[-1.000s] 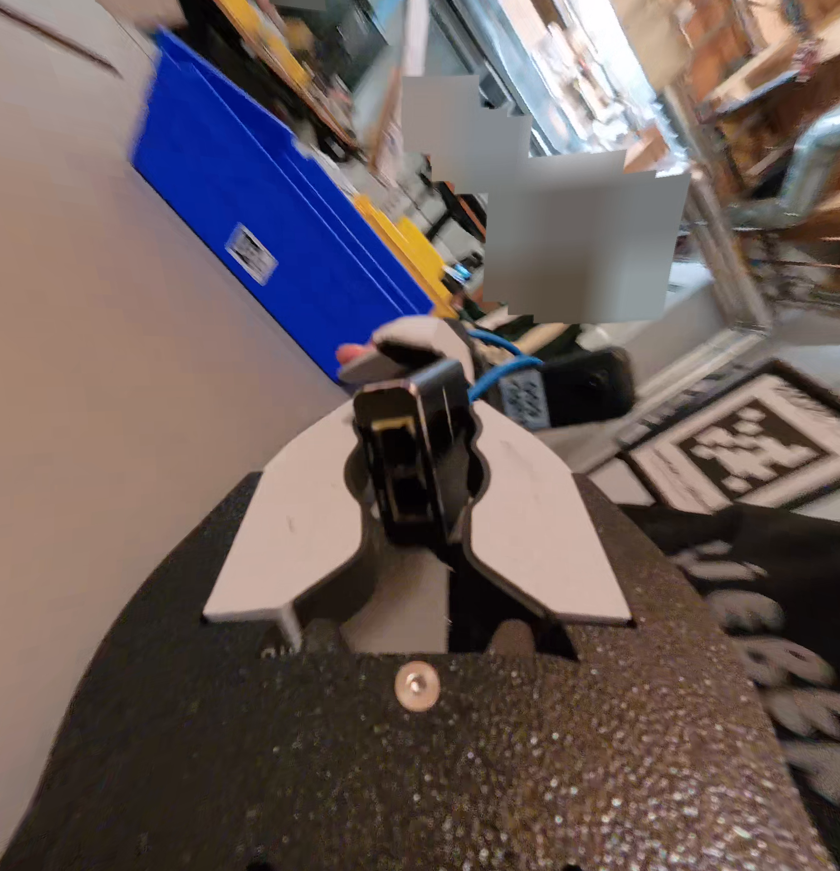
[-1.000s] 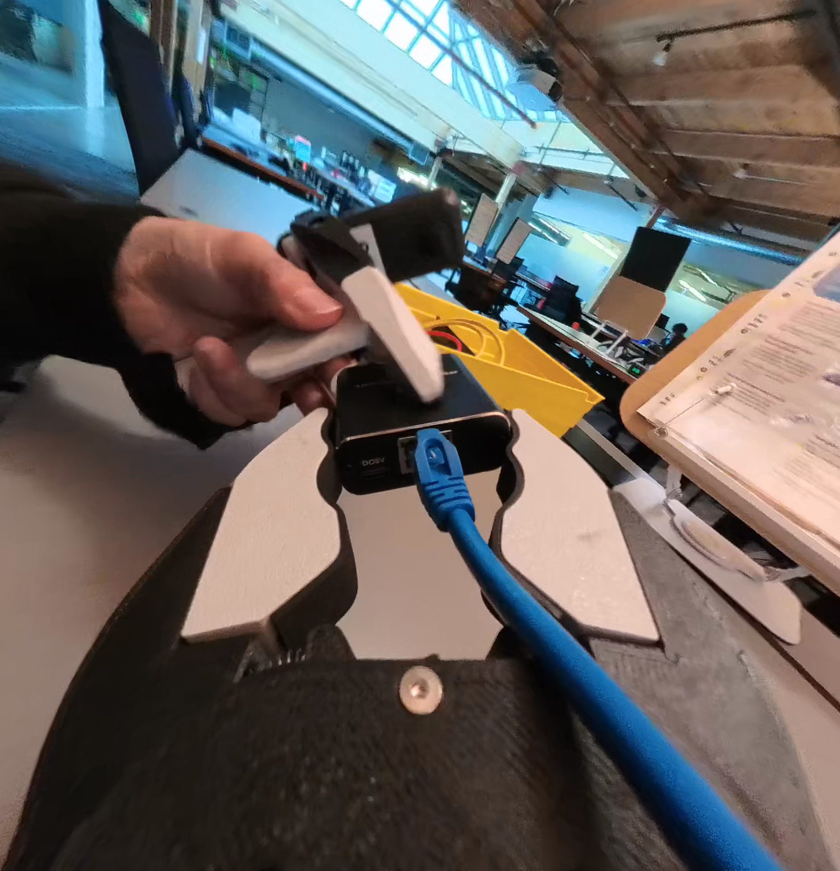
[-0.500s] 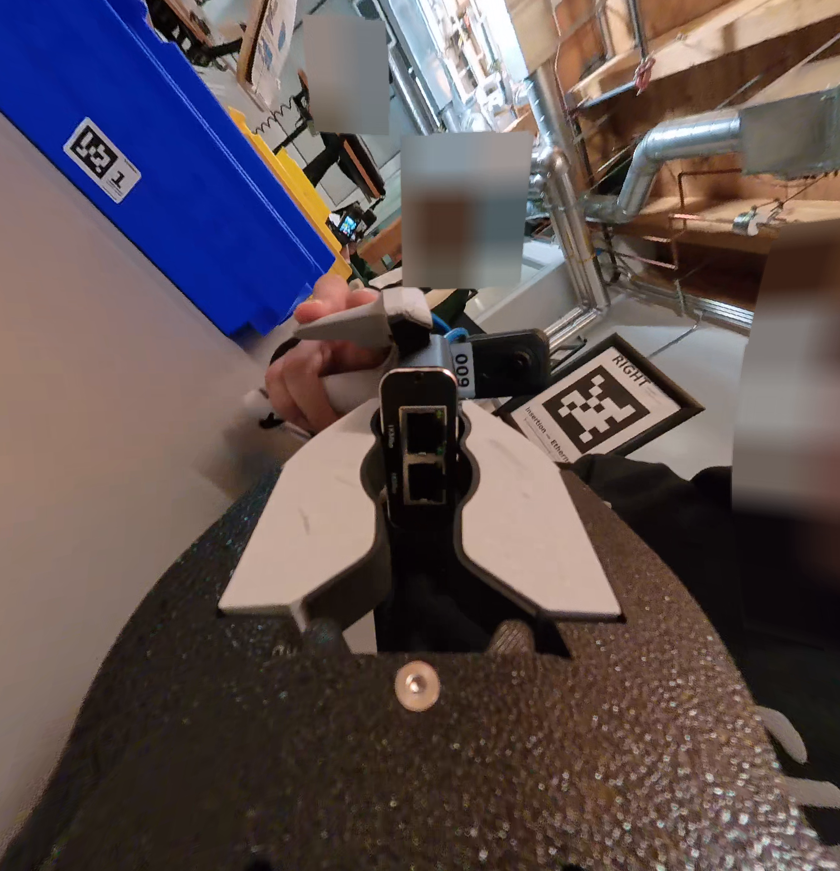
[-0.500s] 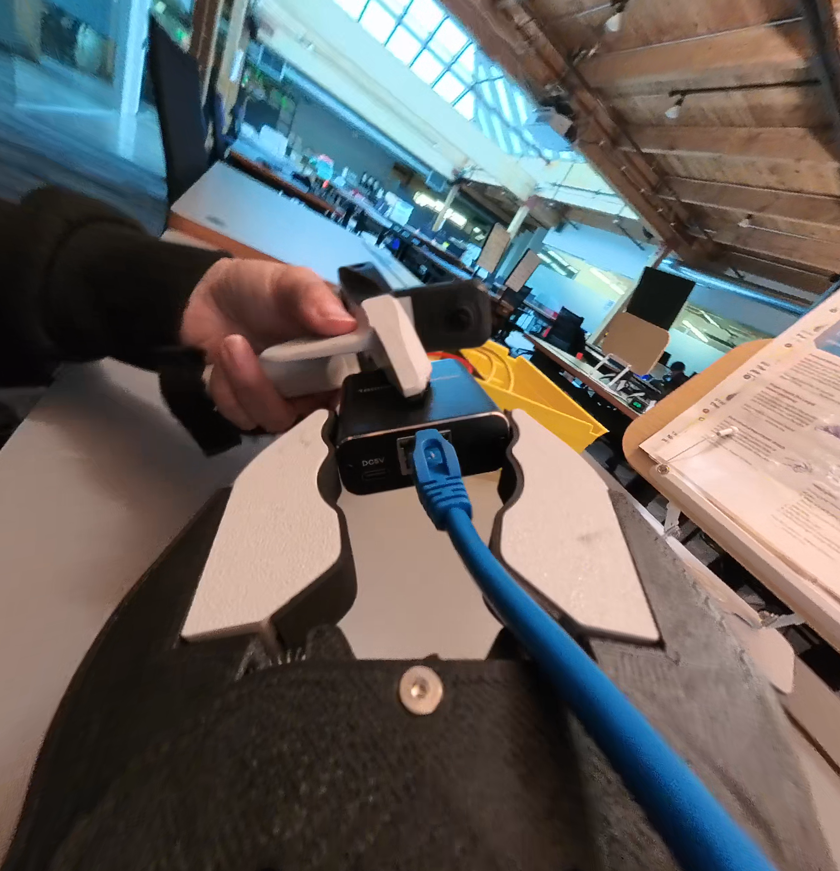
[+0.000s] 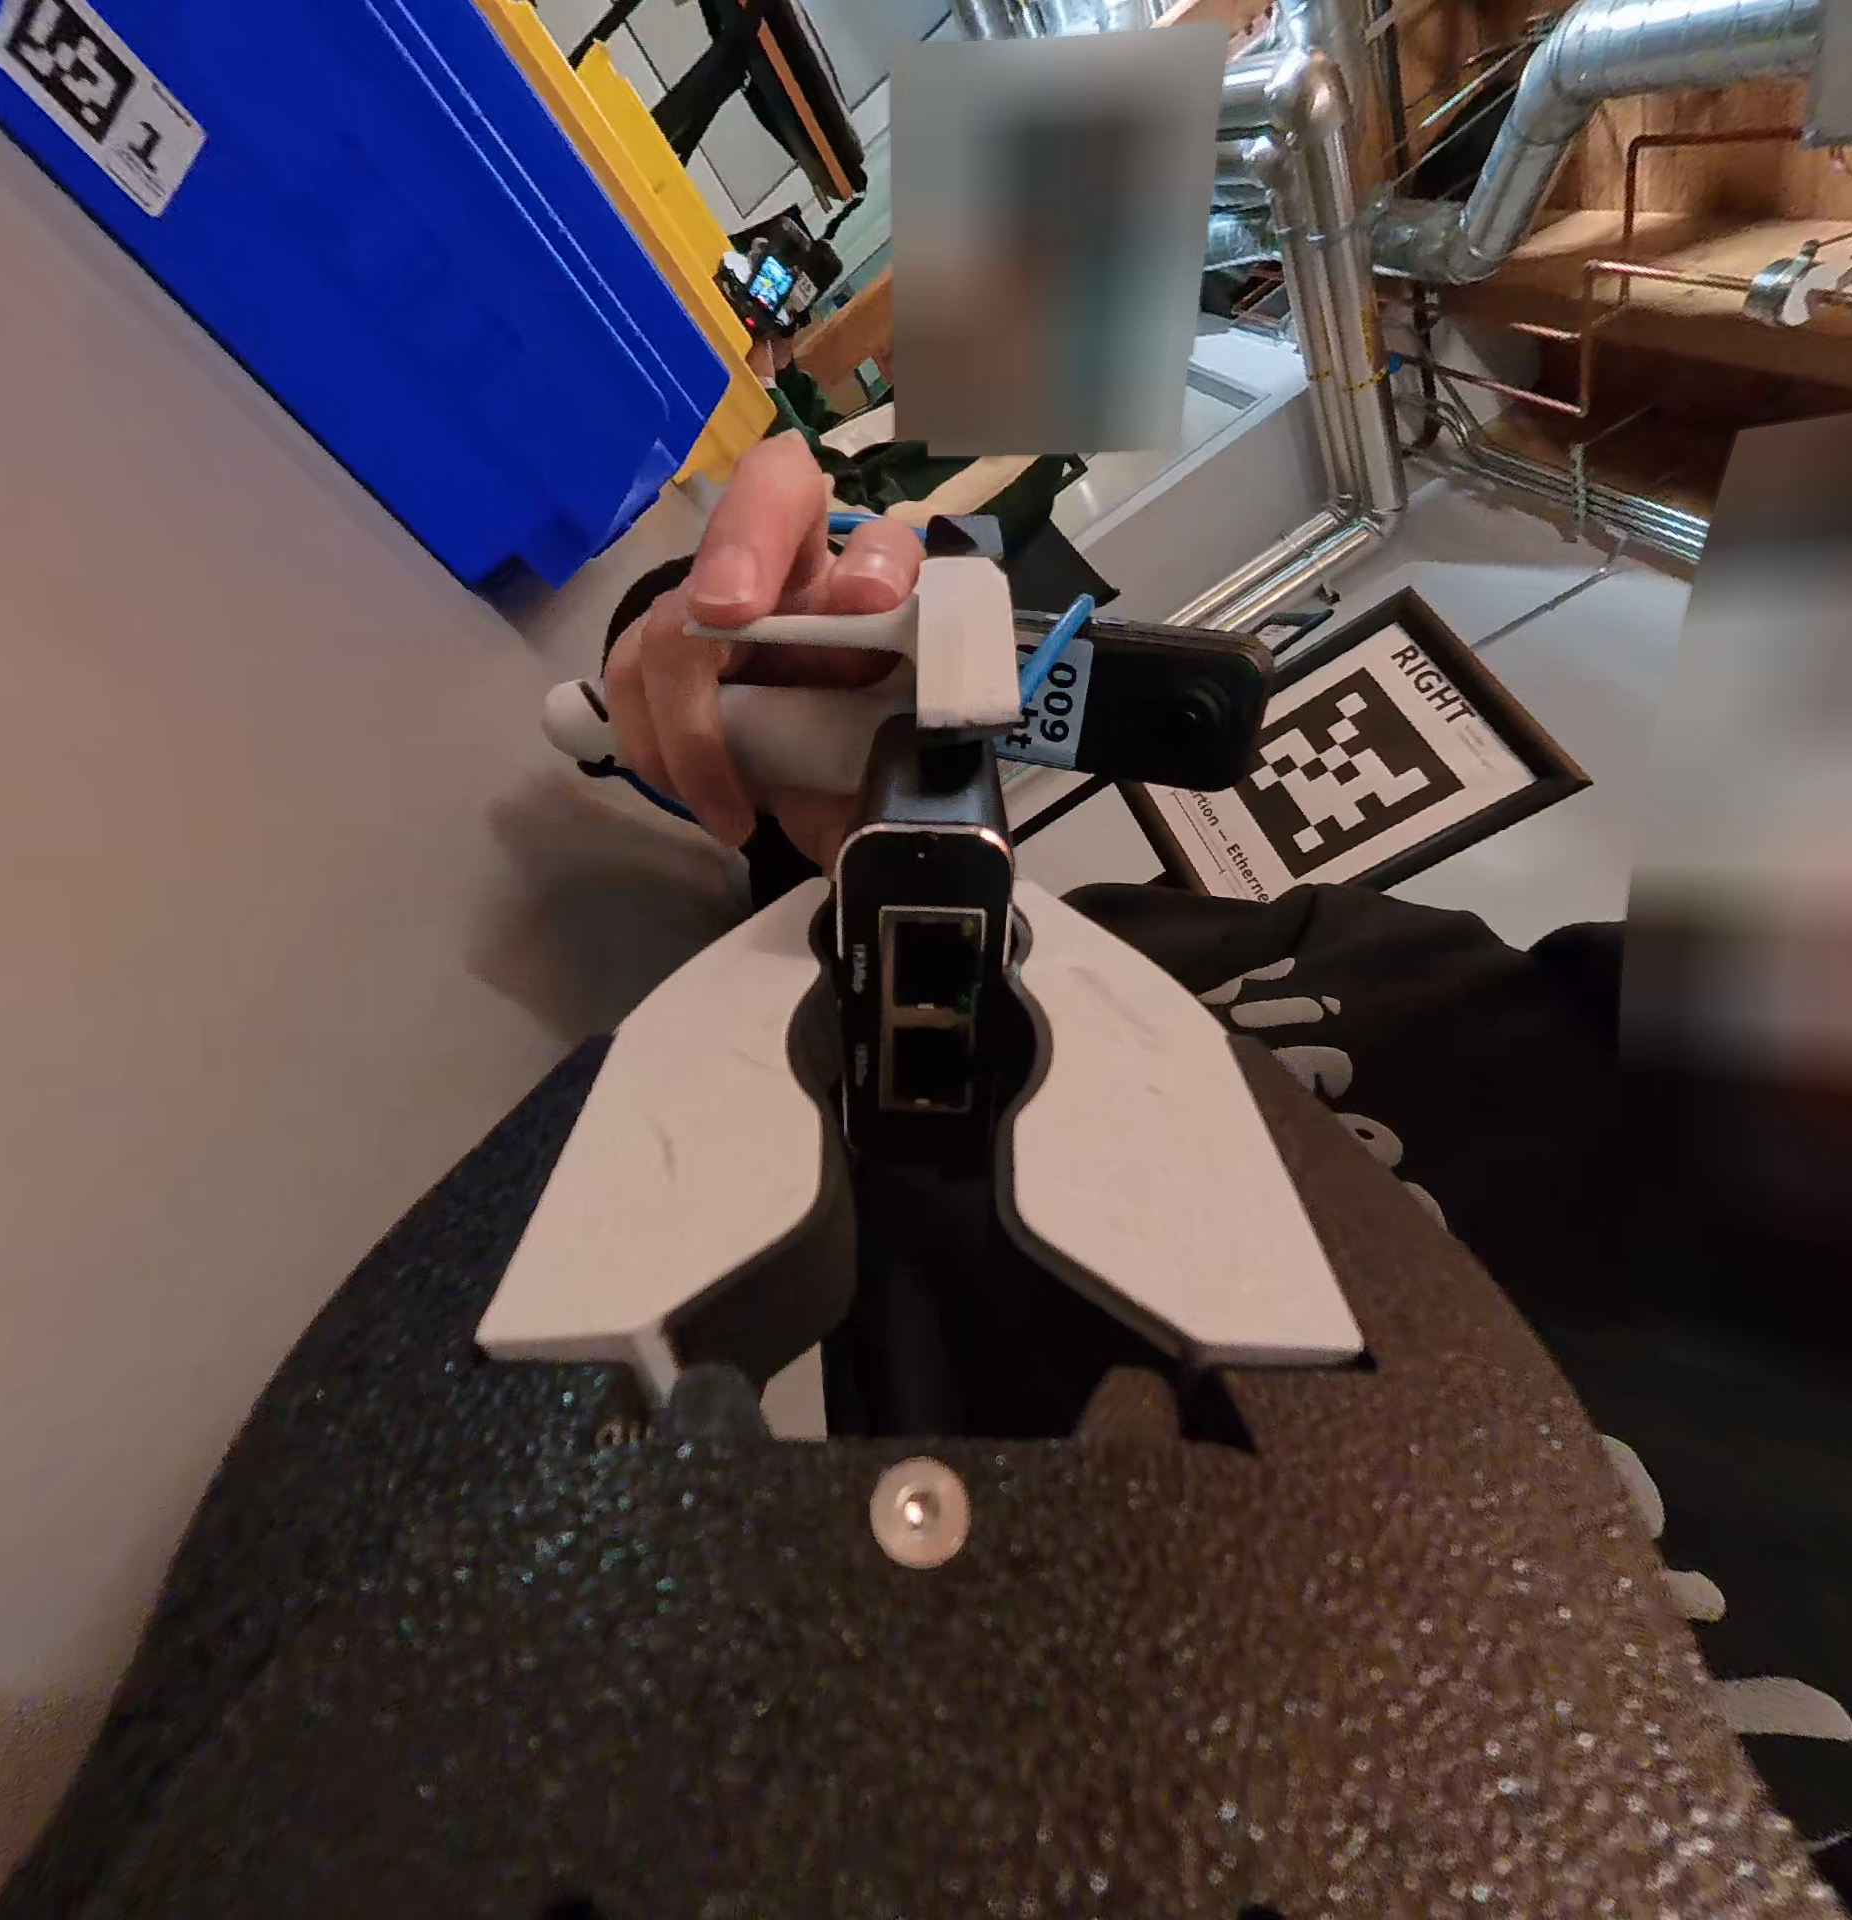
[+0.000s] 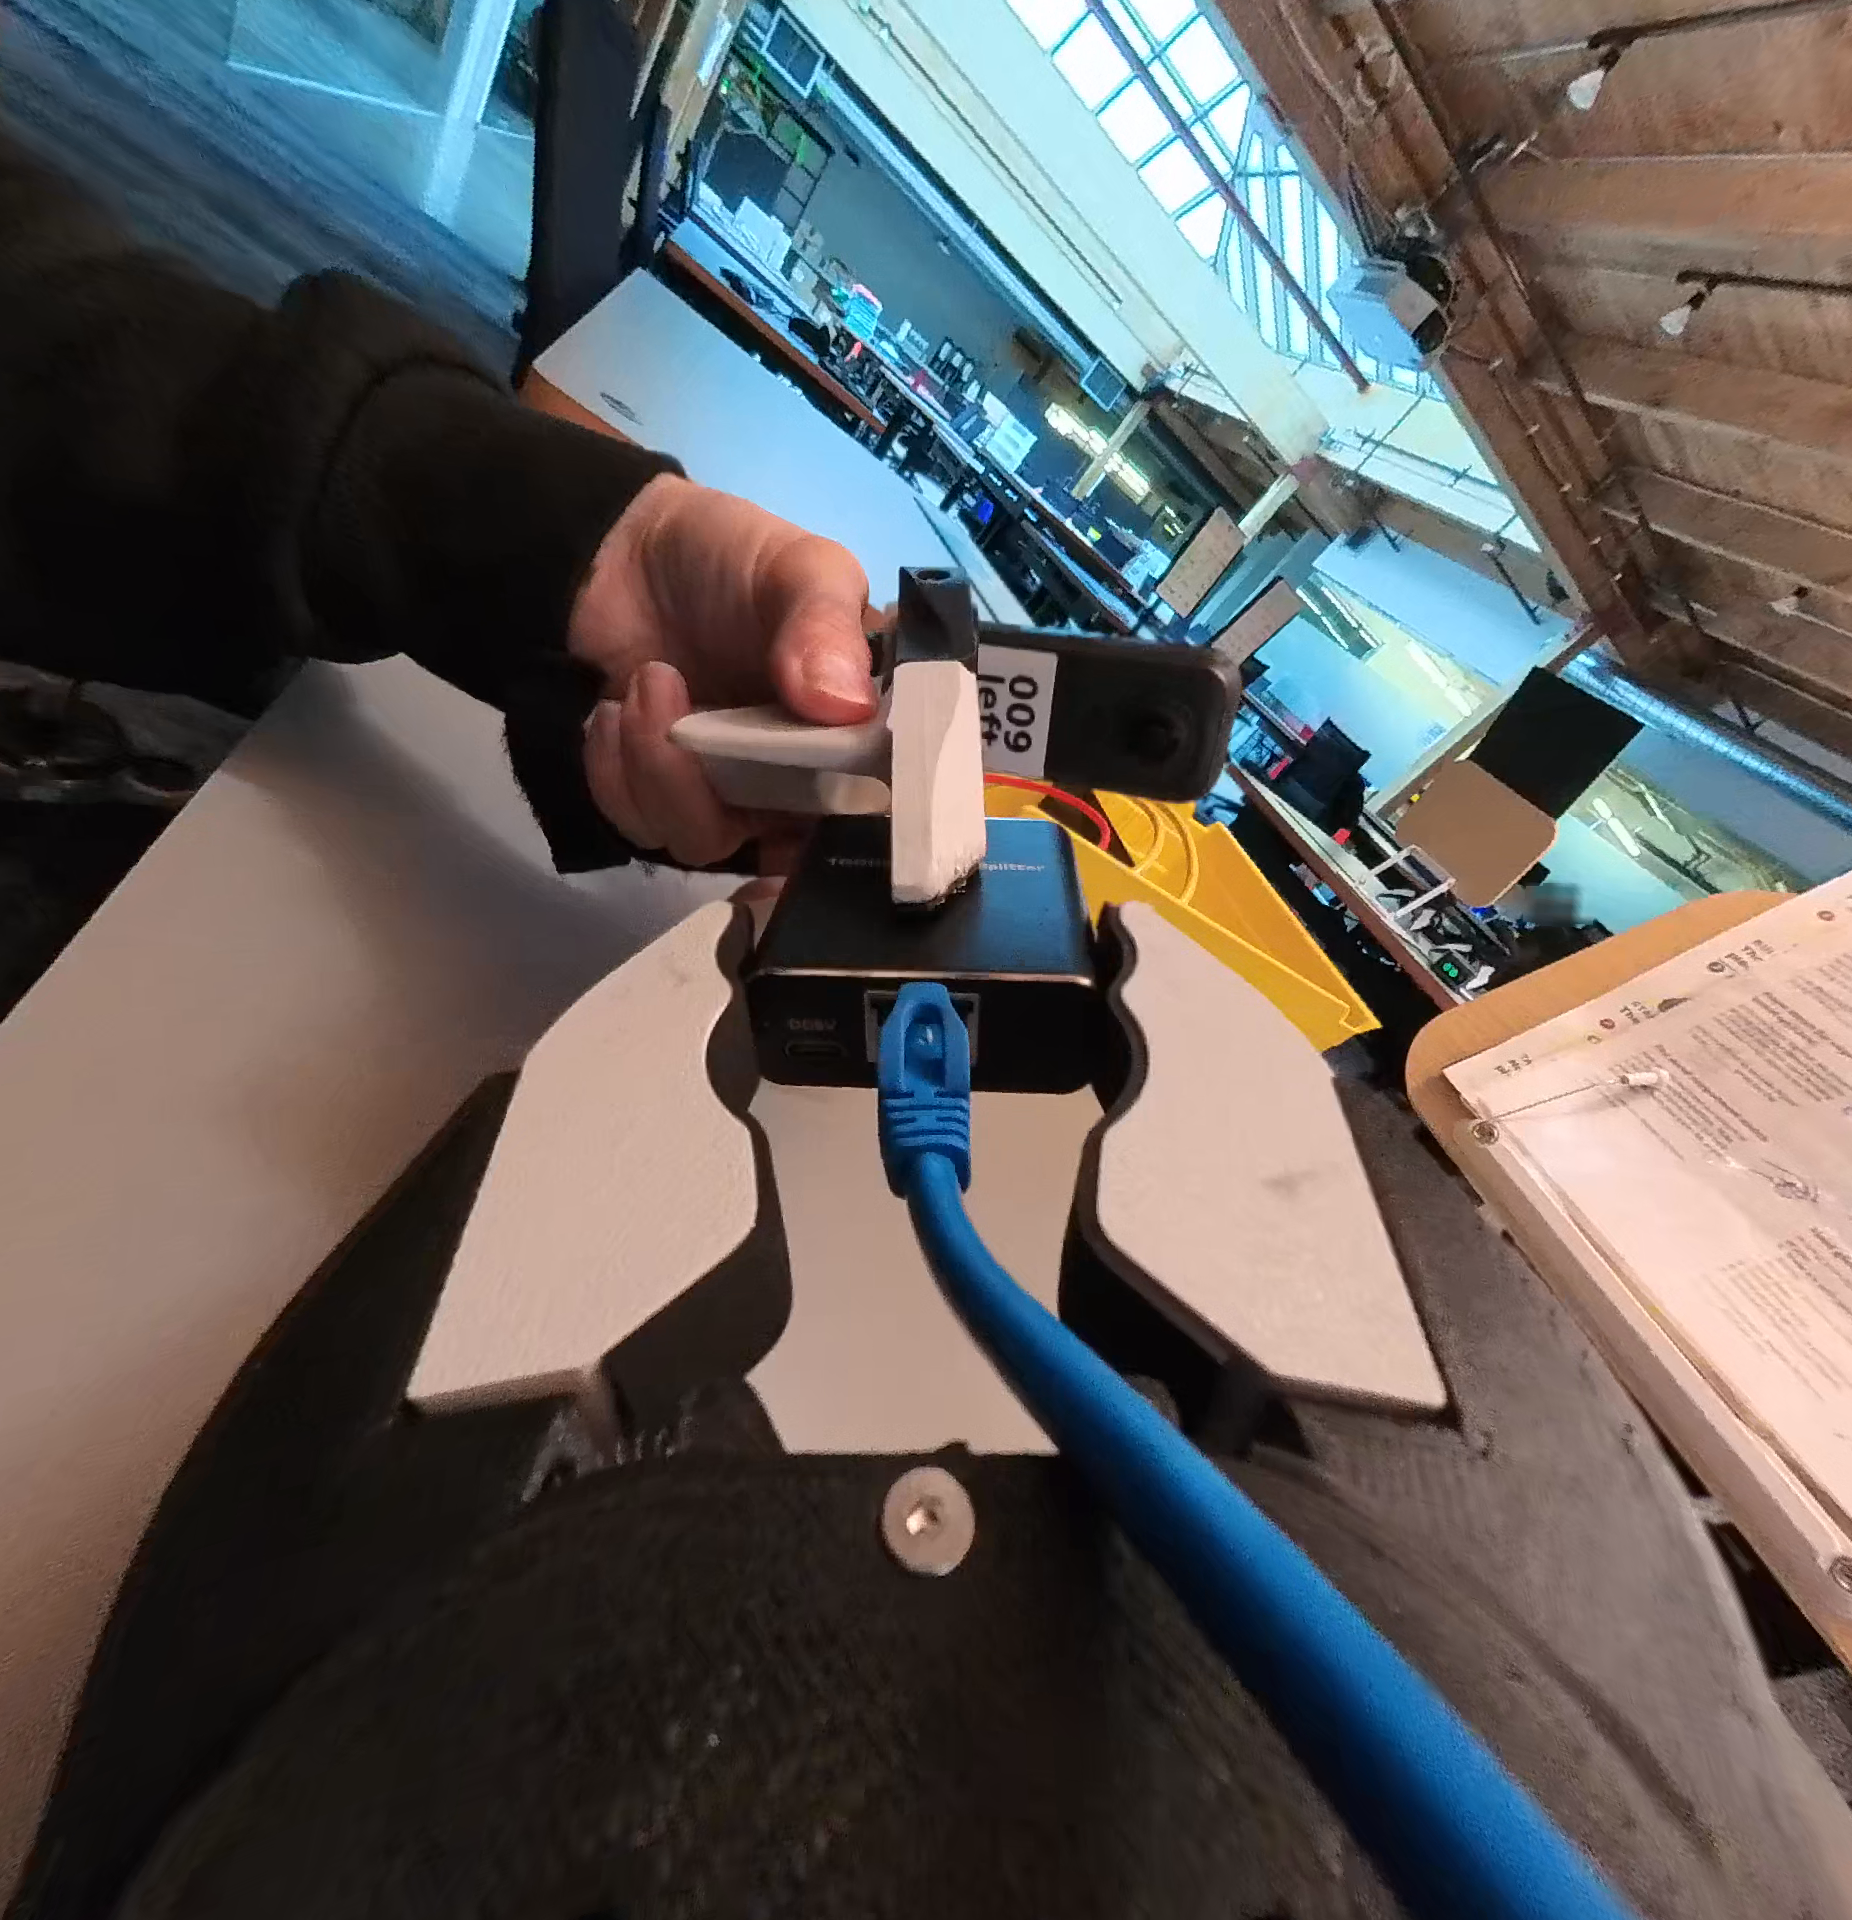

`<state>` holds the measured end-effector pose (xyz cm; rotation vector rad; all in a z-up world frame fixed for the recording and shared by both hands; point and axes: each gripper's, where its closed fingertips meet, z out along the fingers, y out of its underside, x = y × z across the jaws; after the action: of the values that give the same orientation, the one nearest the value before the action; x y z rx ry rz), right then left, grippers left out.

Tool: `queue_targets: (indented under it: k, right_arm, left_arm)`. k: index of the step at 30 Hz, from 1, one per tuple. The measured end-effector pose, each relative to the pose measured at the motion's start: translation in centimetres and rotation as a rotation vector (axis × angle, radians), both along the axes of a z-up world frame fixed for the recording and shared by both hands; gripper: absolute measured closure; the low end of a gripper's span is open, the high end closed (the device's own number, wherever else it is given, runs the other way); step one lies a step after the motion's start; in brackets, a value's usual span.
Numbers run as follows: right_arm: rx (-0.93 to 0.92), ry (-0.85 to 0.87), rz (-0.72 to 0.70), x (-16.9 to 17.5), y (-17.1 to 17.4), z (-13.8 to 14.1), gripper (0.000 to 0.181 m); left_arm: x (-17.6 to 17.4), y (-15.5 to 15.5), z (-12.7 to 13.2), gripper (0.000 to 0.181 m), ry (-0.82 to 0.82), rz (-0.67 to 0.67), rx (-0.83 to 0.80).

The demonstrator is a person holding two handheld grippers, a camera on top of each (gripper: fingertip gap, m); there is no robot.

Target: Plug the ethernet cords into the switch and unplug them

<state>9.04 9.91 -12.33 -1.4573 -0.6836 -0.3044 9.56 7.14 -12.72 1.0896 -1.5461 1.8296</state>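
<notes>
**Switch held from both ends, one cord plugged in**

Since the earlier frames the left wrist view has swung from a blurred side-on look at the switch to a sharp, square view of its two-port end, and the blue bin has slid toward the upper left.

Both grippers grip the same small black switch. The left gripper has its jaws closed onto the narrow sides of the box, which stands on edge between the white fingers, its two ports stacked one above the other and both unfilled. Beyond it, the right gripper's white finger rests on the far end, with a hand on its handle.

From the right wrist view, the right gripper has its jaws closed on the wide sides of the switch, which lies flat between them. A blue cord is plugged into the port on this end and trails back toward the camera. The left gripper's white finger presses on the top face, held by a hand in a dark sleeve. A yellow bin lies behind, and a clipboard with papers sits to the right.
</notes>
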Motion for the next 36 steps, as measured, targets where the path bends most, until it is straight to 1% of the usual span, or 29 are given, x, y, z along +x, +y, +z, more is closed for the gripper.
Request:
queue_targets:
  k: [2, 4, 6, 9, 11, 15, 17, 19, 22, 25, 26, 28, 31, 32, 34, 35, 36]
  right_arm:
    - [0.004, 0.019, -0.015, 0.3, 0.3, -0.1, 0.116]
    - [-0.013, 0.065, -0.062, 0.7, 0.9, -0.4, 0.118]
    - [-0.002, 0.188, -0.095, 1.2, 1.4, -0.1, 0.118]
    - [0.014, 0.404, -0.063, 1.9, 1.8, 0.1, 0.118]
    - [0.024, 0.514, -0.035, 2.6, 1.5, 0.3, 0.118]
    - [0.044, 0.677, -0.022, 4.3, 0.6, 0.6, 0.118]
    - [0.036, 0.73, -0.006, 4.8, 0.4, 0.5, 0.118]
    - [0.038, 0.734, -0.006, 5.0, 0.3, 0.3, 0.118]
    - [0.028, 0.72, 0.024, 4.7, 0.1, 0.1, 0.118]
    - [0.041, 0.739, 0.06, 4.5, -0.3, 0.4, 0.118]
    - [0.044, 0.739, 0.074, 4.4, -0.4, 0.5, 0.118]
    - [0.041, 0.731, 0.085, 4.1, -0.3, 0.5, 0.118]
    - [0.034, 0.717, 0.088, 3.8, -0.2, 0.3, 0.118]
    - [0.036, 0.718, 0.091, 3.8, -0.3, 0.4, 0.118]
    - [0.042, 0.723, 0.104, 3.8, -0.4, 0.5, 0.118]
    - [0.046, 0.728, 0.099, 3.9, -0.5, 0.5, 0.118]
    - [0.046, 0.731, 0.099, 4.0, -0.5, 0.5, 0.118]
  left_arm:
    - [0.3, 0.4, -0.1, 0.155, 0.011, 0.026, 0.004]
    - [0.9, 1.0, -0.1, 0.156, 0.024, 0.077, -0.002]
    - [1.7, 1.6, 0.3, 0.155, 0.009, 0.157, 0.003]
    - [2.9, 2.6, -0.1, 0.145, -0.073, 0.287, 0.137]
    - [3.3, 3.9, 0.7, 0.132, -0.168, 0.371, 0.228]
    - [3.3, 8.6, 3.8, 0.132, -0.356, 0.609, 0.344]
    - [2.8, 10.7, 4.9, 0.133, -0.396, 0.69, 0.376]
    - [2.2, 12.9, 5.4, 0.135, -0.396, 0.762, 0.434]
    - [1.1, 17.3, 5.0, 0.137, -0.348, 0.903, 0.613]
    - [-0.3, 22.6, 3.1, 0.139, -0.256, 1.031, 0.878]
    - [-0.6, 24.1, 2.3, 0.139, -0.224, 1.054, 0.955]
    - [-0.6, 26.2, 0.5, 0.138, -0.174, 1.038, 1.076]
    - [0.7, 28.0, -2.4, 0.139, -0.073, 0.926, 1.2]
    - [1.4, 28.7, -2.6, 0.144, -0.107, 0.883, 1.286]
    - [3.4, 30.1, -2.4, 0.146, -0.344, 0.75, 1.563]
    - [4.2, 30.6, -2.5, 0.144, -0.461, 0.648, 1.702]
    - [4.7, 31.0, -3.1, 0.137, -0.547, 0.525, 1.822]
